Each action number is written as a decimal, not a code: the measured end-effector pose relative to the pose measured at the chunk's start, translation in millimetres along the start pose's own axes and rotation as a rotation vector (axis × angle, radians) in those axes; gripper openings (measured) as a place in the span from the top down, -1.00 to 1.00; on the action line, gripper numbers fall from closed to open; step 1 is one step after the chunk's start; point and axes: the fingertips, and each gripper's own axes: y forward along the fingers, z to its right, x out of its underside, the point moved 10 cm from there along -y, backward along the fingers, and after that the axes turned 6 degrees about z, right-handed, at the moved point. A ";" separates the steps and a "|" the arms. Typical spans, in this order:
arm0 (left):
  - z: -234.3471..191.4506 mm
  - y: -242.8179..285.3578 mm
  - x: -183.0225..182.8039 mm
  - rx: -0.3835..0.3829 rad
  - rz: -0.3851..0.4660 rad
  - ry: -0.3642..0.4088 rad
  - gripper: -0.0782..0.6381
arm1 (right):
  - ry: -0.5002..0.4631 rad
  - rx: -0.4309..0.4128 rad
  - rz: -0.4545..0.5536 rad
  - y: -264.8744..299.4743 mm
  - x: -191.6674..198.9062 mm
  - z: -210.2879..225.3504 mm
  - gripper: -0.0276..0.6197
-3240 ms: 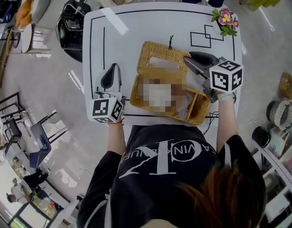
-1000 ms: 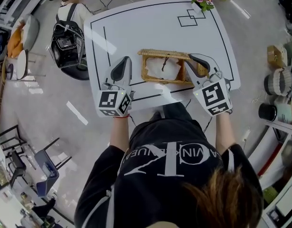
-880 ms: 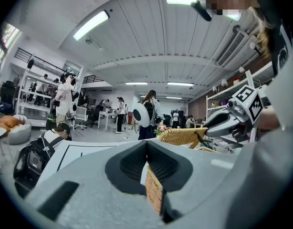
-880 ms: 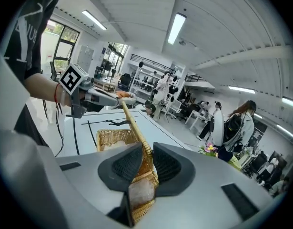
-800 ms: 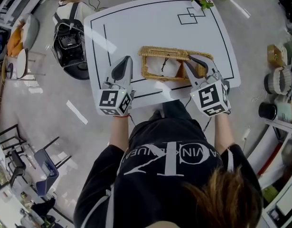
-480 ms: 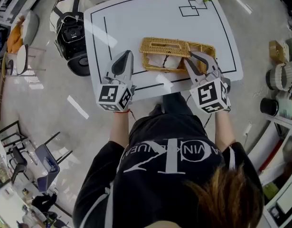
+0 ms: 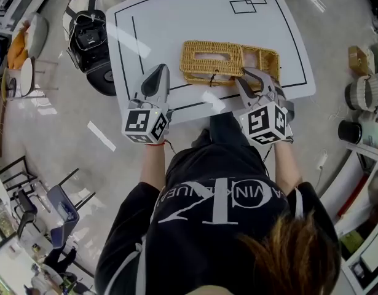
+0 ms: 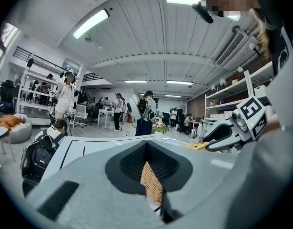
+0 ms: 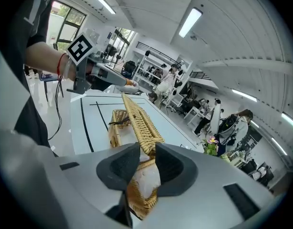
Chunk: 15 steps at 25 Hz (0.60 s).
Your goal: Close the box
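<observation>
Wicker, by the look of it, so we judge the box light and fairly stiff. Its rough weave should not slip, though thin strands could snag or crack under a hard pinch. It sits on the white table near the front edge, its slotted lid lowered almost flat; whether it is fully seated we cannot tell. Our right gripper has just been easing its jaws apart. The lid's end lies between them unsqueezed, with white paper beneath. Our left gripper, just beside the box's other end, has its jaws together on a woven strip. We would take the lid by its stiff rim.
</observation>
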 end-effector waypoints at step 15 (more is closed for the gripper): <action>3.8 -6.5 1.5 0.002 -0.012 0.003 0.75 | -0.063 -0.025 -0.083 9.4 12.1 -20.7 0.57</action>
